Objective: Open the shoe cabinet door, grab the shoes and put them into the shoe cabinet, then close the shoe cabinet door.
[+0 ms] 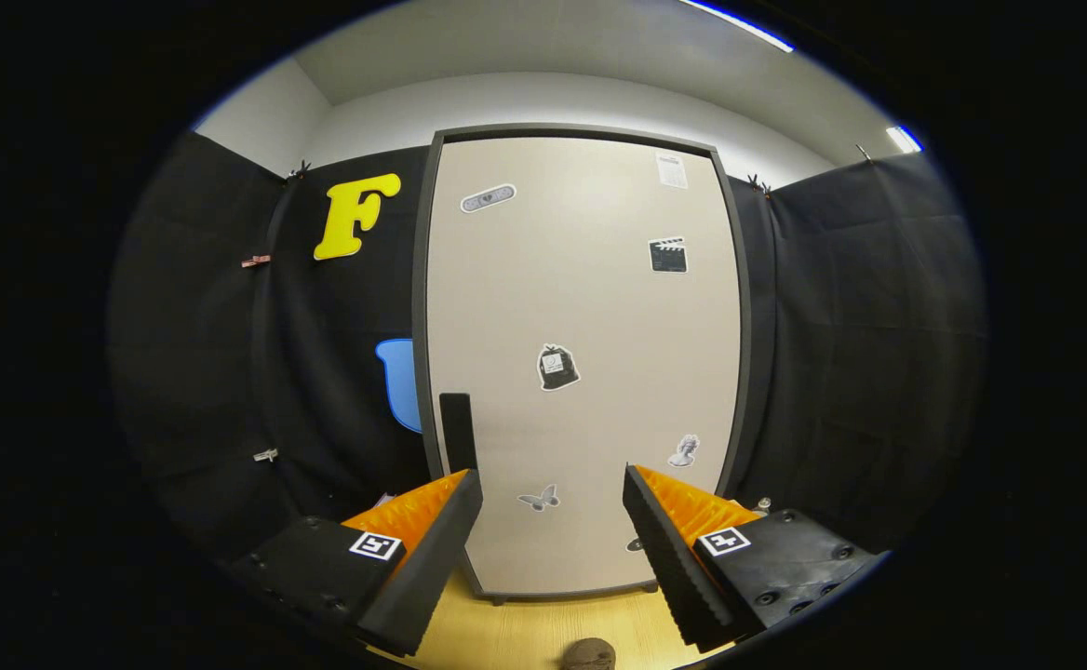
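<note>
The gripper (553,521) is wide open and holds nothing, and the tall black door handle (457,431) stands just above its left finger, in the lower left of the shut shoe cabinet door (590,307).

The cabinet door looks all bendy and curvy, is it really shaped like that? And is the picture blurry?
In the gripper view the fisheye lens bows the shoe cabinet door, so its straight edges look curved; the stickers on it look sharp, not blurry; ceiling lights glare bright at the top; the open gripper sits near the lens and looks oversized, with the dark handle just beyond its left finger.
</note>
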Available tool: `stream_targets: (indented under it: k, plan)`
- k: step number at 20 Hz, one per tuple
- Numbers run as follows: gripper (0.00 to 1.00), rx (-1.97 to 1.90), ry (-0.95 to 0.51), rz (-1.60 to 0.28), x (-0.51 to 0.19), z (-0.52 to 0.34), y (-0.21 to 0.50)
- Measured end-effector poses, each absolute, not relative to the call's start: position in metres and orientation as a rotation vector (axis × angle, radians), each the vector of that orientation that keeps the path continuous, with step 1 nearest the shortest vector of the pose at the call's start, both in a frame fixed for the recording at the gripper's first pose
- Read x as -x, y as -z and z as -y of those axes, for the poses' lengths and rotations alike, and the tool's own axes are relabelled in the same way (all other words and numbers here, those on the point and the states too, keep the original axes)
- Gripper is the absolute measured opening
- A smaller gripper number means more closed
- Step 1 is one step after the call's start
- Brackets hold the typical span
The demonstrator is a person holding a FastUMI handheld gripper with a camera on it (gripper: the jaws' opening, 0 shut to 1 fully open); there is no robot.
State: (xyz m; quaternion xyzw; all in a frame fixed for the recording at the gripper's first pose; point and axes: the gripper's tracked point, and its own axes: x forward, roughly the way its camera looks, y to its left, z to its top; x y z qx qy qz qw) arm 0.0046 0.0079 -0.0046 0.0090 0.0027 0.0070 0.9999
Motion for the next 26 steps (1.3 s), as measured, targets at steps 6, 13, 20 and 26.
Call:
stream_targets:
  k: [6,13,20,26]
  plan:
    - [0.99,-0.026,-0.070,-0.055,-0.029,-0.051,0.023]
    - [1.00,-0.039,-0.070,-0.065,-0.078,-0.085,0.035]
    - [1.00,-0.038,-0.017,-0.070,-0.129,-0.088,0.047]
    - [0.88,-0.025,0.022,-0.077,-0.147,-0.086,0.054]
